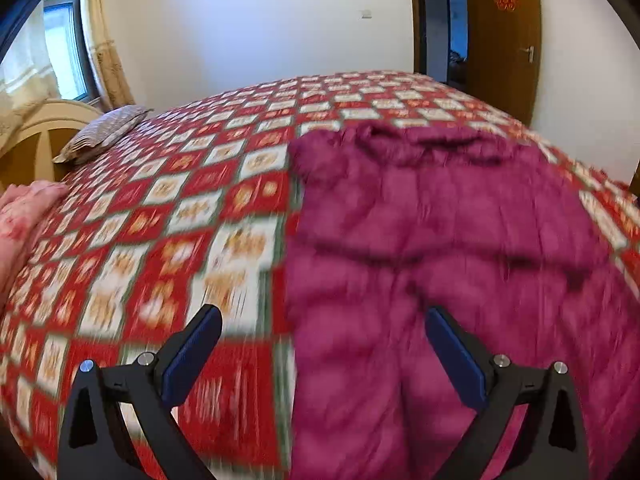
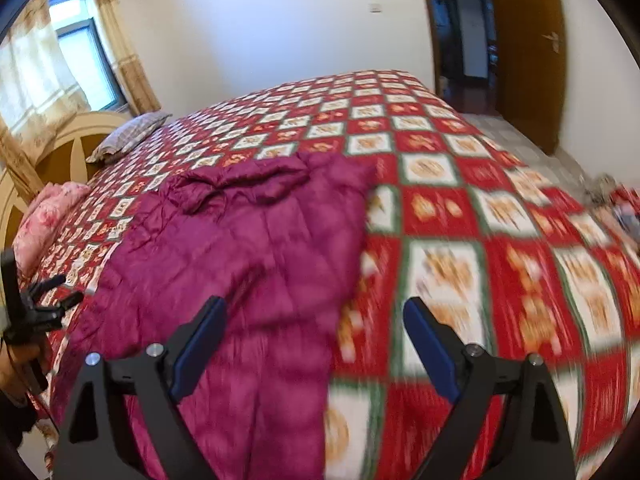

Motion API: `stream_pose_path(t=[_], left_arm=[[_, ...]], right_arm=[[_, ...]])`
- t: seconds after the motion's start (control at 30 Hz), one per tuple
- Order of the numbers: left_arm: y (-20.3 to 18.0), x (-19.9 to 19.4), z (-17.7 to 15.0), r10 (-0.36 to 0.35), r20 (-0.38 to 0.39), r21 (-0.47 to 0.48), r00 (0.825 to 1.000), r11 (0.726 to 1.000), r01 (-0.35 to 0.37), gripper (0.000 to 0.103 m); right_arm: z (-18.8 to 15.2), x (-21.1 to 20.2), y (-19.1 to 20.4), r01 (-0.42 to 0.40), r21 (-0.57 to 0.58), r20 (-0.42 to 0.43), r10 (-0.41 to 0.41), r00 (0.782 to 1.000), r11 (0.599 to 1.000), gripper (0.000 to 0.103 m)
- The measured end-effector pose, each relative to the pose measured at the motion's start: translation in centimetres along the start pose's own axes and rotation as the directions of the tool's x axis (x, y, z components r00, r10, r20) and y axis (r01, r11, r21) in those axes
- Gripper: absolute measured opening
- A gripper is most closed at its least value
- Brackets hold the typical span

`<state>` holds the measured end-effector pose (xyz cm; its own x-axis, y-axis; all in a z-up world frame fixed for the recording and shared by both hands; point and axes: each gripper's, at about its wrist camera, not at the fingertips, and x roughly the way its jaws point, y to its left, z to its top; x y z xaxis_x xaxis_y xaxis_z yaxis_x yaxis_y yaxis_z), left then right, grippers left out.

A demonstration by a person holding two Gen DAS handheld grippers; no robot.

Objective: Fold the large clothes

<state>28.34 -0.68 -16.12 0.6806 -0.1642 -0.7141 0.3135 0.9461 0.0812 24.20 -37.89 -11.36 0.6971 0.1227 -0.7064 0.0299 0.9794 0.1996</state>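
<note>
A large magenta padded coat [image 1: 440,240] lies spread on the red-and-white checked bedspread [image 1: 180,220], its collar end away from me. In the left wrist view my left gripper [image 1: 323,314] hovers open above the coat's left edge, nothing between its blue pads. In the right wrist view the coat [image 2: 240,260] fills the left half, and my right gripper [image 2: 315,305] stands open over its right edge, empty. The left gripper [image 2: 60,292] shows small at the far left edge of that view. Both views are blurred by motion.
A grey patterned pillow [image 1: 104,132] and a pink floral quilt [image 1: 20,216] lie by the cream headboard [image 1: 40,120] at left. A curtained window [image 2: 80,52] is behind it. A brown door [image 1: 504,40] stands open at back right. Floor tiles [image 2: 532,148] border the bed's right side.
</note>
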Motion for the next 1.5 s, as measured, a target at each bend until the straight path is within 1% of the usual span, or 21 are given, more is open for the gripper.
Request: stream_pose_path(t=[0.13,0.2,0.27,0.37,0.47,0.57,0.63,0.67,0.7,0.73,0.77,0.8,0.83,0.9,0.97,1.07,1.17,1.33,1.4,1.47,1.5], left_arm=[[0.5,-0.9,-4.8,-0.006,-0.067,-0.044,0.998,0.999,0.003,0.102],[0.7,-1.3,-6.6,-0.005,-0.088,-0.062,0.996,0.998,-0.001,0.102],[1.2,-2.2,-8.5,0.003,-0.099,-0.084,0.995,0.996,-0.011,0.102],[1.7,-3.1,-10.7,0.007,-0.118,-0.11,0.993,0.994,-0.02,0.102],[2.9,-3.8,-12.4,-0.038,-0.107,-0.168,0.994,0.986,0.019,0.102],[2.6,-4.4,-13.0,-0.066,-0.079,-0.157,0.995,0.986,0.053,0.1],[2.0,-4.8,-13.1,-0.105,-0.062,-0.126,0.993,0.987,0.096,0.075],[1.6,-5.1,-13.1,-0.122,-0.054,-0.098,0.991,0.988,0.116,0.056],[1.2,-5.4,-13.0,-0.132,-0.046,-0.072,0.99,0.989,0.129,0.033],[1.0,-5.7,-12.9,-0.151,-0.043,-0.06,0.988,0.987,0.148,0.02],[0.9,-6.0,-12.8,-0.187,-0.036,-0.059,0.982,0.981,0.184,0.009],[0.9,-6.3,-12.8,-0.19,-0.029,-0.061,0.981,0.98,0.188,0.008],[0.8,-6.5,-12.8,-0.192,-0.025,-0.056,0.981,0.98,0.19,0.007],[0.6,-7.3,-12.9,-0.203,-0.017,-0.042,0.979,0.979,0.202,0.004],[0.9,-8.7,-12.9,-0.216,-0.002,-0.049,0.976,0.975,0.215,0.004],[1.5,-11.2,-12.3,-0.233,0.036,-0.051,0.972,0.971,0.235,0.003],[2.6,-15.2,-12.3,-0.27,0.083,-0.053,0.959,0.96,0.275,0.003],[4.8,-22.6,-12.6,-0.299,0.167,-0.075,0.94,0.946,0.314,0.003],[5.3,-24.7,-11.9,-0.286,0.205,-0.07,0.936,0.95,0.305,0.003],[5.5,-25.4,-10.9,-0.266,0.23,-0.053,0.936,0.957,0.285,0.003],[5.5,-24.9,-9.7,-0.244,0.239,-0.03,0.94,0.966,0.258,0.003]], right_arm=[[-4.5,-1.4,-0.2,0.031,0.053,-0.029,-0.03,0.999,0.998,0.092],[-7.0,-1.5,0.1,0.034,0.075,-0.064,-0.029,0.998,0.997,0.092],[-9.0,-1.8,0.4,0.037,0.077,-0.086,-0.03,0.996,0.996,0.092],[-12.0,-3.2,1.2,0.062,0.056,-0.084,-0.057,0.995,0.997,0.092],[-14.2,-4.0,1.6,0.076,0.052,-0.088,-0.071,0.994,0.996,0.092],[-16.1,-4.2,2.0,0.079,0.054,-0.109,-0.073,0.991,0.995,0.092],[-17.3,-4.2,2.2,0.076,0.061,-0.108,-0.069,0.992,0.995,0.092],[-17.7,-4.4,2.6,0.081,0.048,-0.097,-0.076,0.992,0.996,0.09],[-18.0,-4.4,3.0,0.081,0.03,-0.095,-0.077,0.992,0.996,0.084],[-17.9,-4.4,3.2,0.073,0.024,-0.098,-0.07,0.993,0.997,0.078],[-17.6,-4.5,3.3,0.052,0.019,-0.099,-0.05,0.994,0.998,0.062],[-17.6,-4.6,3.6,0.037,0.018,-0.101,-0.036,0.994,0.999,0.047],[-17.4,-4.6,3.7,0.012,0.021,-0.105,-0.01,0.994,1.0,0.04],[-17.2,-4.9,3.9,-0.029,0.036,-0.102,0.032,0.994,0.999,0.02],[-17.4,-5.5,4.4,-0.034,0.023,-0.088,0.036,0.995,0.999,0.014],[-17.6,-7.3,4.7,-0.061,0.018,-0.041,0.062,0.997,0.998,0.012],[-17.4,-10.1,5.2,-0.109,0.017,0.006,0.109,0.994,0.994,0.011],[-15.8,-16.4,7.2,-0.153,-0.051,0.123,0.158,0.98,0.987,0.011],[-14.4,-18.6,8.1,-0.164,-0.09,0.182,0.178,0.967,0.982,0.011],[-13.0,-19.6,8.8,-0.175,-0.111,0.228,0.196,0.954,0.978,0.011],[-11.7,-19.7,9.2,-0.17,-0.126,0.257,0.198,0.946,0.977,0.011]])
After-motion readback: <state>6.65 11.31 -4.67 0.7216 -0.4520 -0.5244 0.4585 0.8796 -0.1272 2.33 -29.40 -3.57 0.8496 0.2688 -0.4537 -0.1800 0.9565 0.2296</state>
